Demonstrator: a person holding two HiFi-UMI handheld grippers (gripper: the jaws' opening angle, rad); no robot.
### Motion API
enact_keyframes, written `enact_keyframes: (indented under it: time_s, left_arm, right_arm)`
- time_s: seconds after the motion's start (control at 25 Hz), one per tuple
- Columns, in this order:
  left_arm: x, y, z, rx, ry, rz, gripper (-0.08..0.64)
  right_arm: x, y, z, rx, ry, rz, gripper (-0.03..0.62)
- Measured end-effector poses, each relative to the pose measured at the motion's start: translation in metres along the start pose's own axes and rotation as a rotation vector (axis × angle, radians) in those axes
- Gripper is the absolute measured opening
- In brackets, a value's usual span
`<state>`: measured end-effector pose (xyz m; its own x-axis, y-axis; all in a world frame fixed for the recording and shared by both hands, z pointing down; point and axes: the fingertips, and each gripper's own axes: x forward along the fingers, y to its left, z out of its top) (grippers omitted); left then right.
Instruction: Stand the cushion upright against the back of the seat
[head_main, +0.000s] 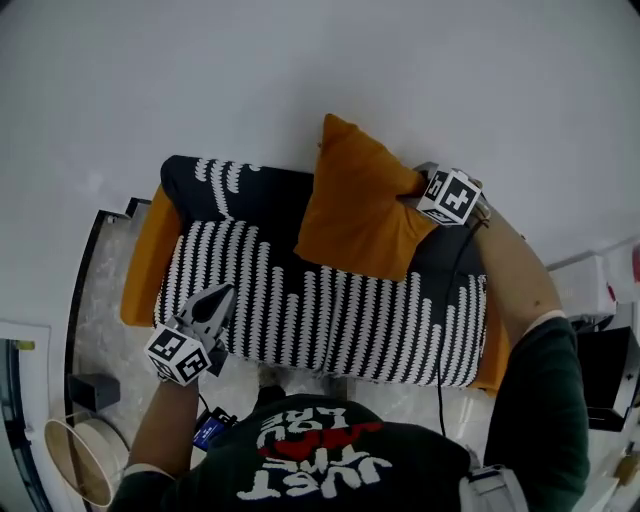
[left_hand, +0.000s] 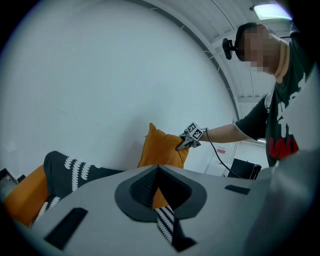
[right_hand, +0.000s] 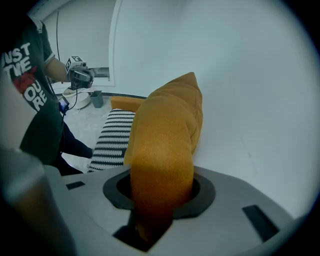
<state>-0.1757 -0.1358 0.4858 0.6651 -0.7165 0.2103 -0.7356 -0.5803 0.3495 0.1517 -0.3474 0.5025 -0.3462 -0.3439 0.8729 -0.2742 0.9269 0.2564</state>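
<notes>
Orange fabric fills the gap between the jaws of my right gripper (head_main: 415, 190): they are clamped on an upper corner of the cushion (head_main: 355, 205). From that grip the cushion hangs roughly upright but tilted, over the rear of the seat (head_main: 330, 320) towards its right end, close to the backrest (head_main: 250, 195). I cannot tell whether its lower edge already rests on the seat. My left gripper (head_main: 215, 300) hovers at the seat's front left, jaws together and holding nothing. By my reading the task is mostly done. What is left is to settle the cushion's base on the seat, lean it onto the backrest, and let go.
</notes>
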Motion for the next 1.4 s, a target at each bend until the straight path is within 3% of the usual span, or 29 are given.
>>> enact_keyframes:
  time_s: [0.64, 1.2, 1.4]
  left_arm:
    - [0.029, 0.042, -0.066, -0.072, 0.087, -0.033, 0.002]
    - [0.031, 0.051, -0.098, -0.102, 0.132, -0.048, 0.0]
    - [0.029, 0.047, -0.103, -0.106, 0.136, -0.054, 0.0]
  right_arm:
    - [0.163, 0.027, -0.05, 0.036, 0.086, 0.066, 0.178]
    - [0.191, -0.012, -0.07, 0.07, 0.11, -0.058, 0.207]
    - [0.188, -0.019, -0.069, 0.109, 0.145, -0.118, 0.301]
